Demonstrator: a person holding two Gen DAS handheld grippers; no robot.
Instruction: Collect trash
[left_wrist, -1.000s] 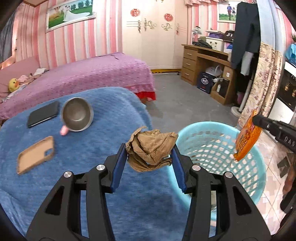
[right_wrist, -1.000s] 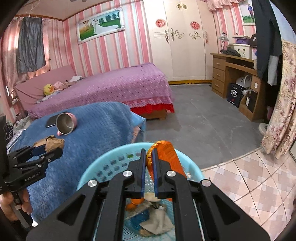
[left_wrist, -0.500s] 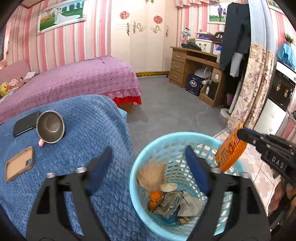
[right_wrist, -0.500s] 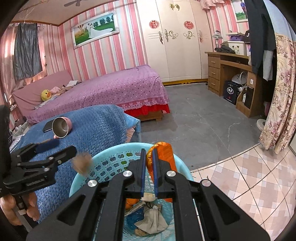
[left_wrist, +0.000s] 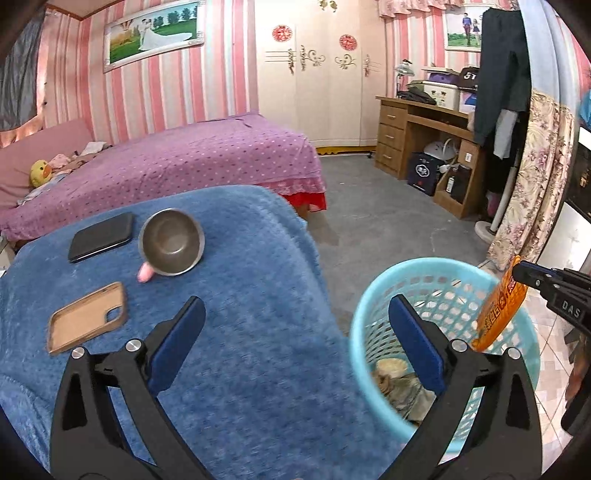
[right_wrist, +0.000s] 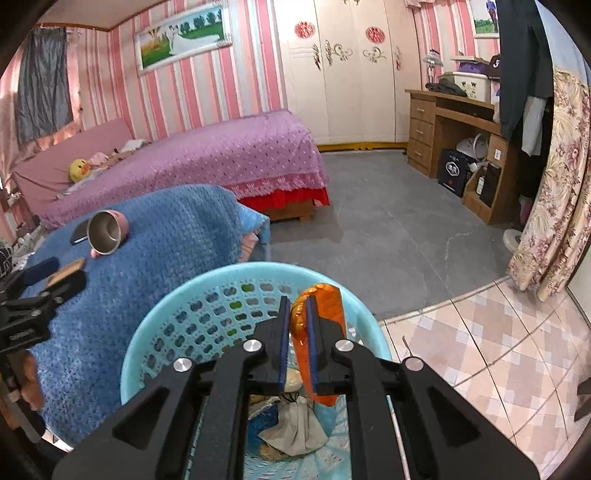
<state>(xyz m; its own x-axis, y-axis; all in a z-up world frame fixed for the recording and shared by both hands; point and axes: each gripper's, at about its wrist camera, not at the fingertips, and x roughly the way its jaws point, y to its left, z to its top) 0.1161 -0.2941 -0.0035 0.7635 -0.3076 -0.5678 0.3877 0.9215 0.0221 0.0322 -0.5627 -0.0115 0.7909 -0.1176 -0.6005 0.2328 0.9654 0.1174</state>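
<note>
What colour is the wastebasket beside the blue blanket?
Light blue wastebasket, clearest in the right wrist view.

My left gripper (left_wrist: 295, 325) was built of matte black plastic, its two arms branching in a wide Y with triangular cut-outs in the frames. Each of its fingers (left_wrist: 173, 347) carried a long, flat, royal-blue pad on the inner face, and round silver screw heads marked the pivots, two on each side. My right gripper (right_wrist: 297, 328) was the same make: black angular linkages, triangular openings, four shiny silver bolts across the knuckles, and thin blue pads lining the inner edges. Seen from the left camera, the right one's side bore white lettering that read "DAS" before the frame cut it off. The left one's body, seen from the right camera, also had small pale print, too blurred to read.
</note>
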